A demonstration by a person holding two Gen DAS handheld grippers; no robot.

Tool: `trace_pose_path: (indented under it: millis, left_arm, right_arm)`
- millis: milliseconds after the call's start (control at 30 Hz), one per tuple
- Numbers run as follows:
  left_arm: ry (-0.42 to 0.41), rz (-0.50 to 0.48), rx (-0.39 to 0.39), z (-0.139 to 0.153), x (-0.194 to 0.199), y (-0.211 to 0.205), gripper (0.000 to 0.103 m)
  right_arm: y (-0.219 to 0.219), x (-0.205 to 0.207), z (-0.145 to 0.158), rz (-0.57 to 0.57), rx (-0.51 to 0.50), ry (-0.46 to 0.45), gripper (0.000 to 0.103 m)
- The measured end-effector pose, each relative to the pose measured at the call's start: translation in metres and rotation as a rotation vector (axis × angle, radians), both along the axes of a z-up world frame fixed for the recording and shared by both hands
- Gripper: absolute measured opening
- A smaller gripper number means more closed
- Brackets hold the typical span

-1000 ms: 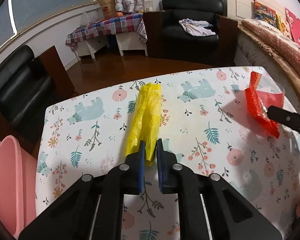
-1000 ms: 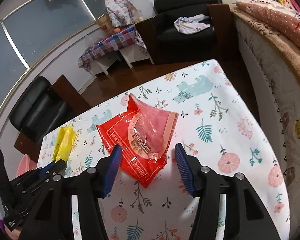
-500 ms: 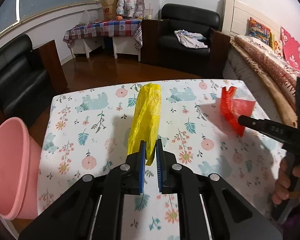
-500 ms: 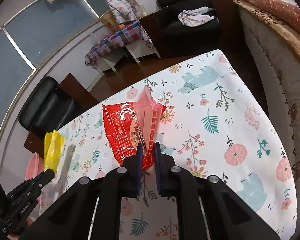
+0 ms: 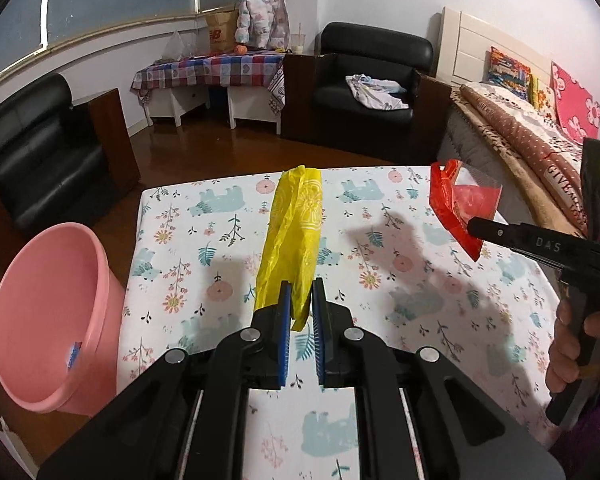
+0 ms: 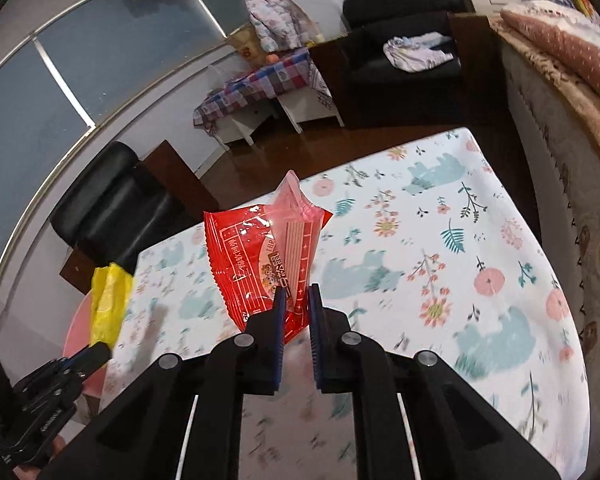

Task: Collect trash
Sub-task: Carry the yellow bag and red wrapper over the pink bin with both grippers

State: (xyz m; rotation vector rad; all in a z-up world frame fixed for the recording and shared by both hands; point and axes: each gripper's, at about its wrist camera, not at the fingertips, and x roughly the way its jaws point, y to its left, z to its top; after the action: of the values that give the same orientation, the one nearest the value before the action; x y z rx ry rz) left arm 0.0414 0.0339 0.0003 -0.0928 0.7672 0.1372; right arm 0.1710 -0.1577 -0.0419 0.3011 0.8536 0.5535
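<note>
Right tongs (image 6: 297, 300) had just snapped onto the wrapper (image 6: 262, 256); left tongs (image 5: 299, 300) pinched the bag (image 5: 294, 236) (both lifted), bin (image 5: 44, 312) lower left.

The yellow plastic bag (image 5: 294, 236), crumpled into a long strip, hangs lifted above the floral table (image 5: 420, 320), pinched at its near end. The red snack wrapper (image 6: 268, 264), glossy with a clear window, appears empty and is held upright, clear of the tabletop.

The counter (image 5: 420, 320) lies bare from nine to three o'clock, with only the pink basin (image 5: 48, 316) standing off its edge at nine o'clock.
</note>
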Motion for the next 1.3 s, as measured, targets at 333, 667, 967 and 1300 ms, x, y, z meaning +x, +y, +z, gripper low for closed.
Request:
trace_pose_path:
  millis: [333,667,967,1300]
  left_arm:
    - [0.003,-0.090,-0.022,-0.005,-0.011,-0.012,0.010]
    - [-0.035,-0.039,-0.044,0.004,-0.034,0.016,0.010]
    - [-0.101,0.096,-0.041,0.029,-0.068,0.078,0.010]
    - [-0.114,0.285,0.009,0.039,-0.109,0.157,0.010]
  right_arm:
    - [0.008,-0.052,0.019,-0.019,0.001,-0.001,0.011]
    - [0.060,-0.072,0.033,0.063,-0.065,-0.036,0.011]
    - [0.127,-0.089,0.053,0.179,-0.059,-0.107,0.011]
    - [0.237,-0.108,0.072,0.397,-0.072,-0.129,0.011]
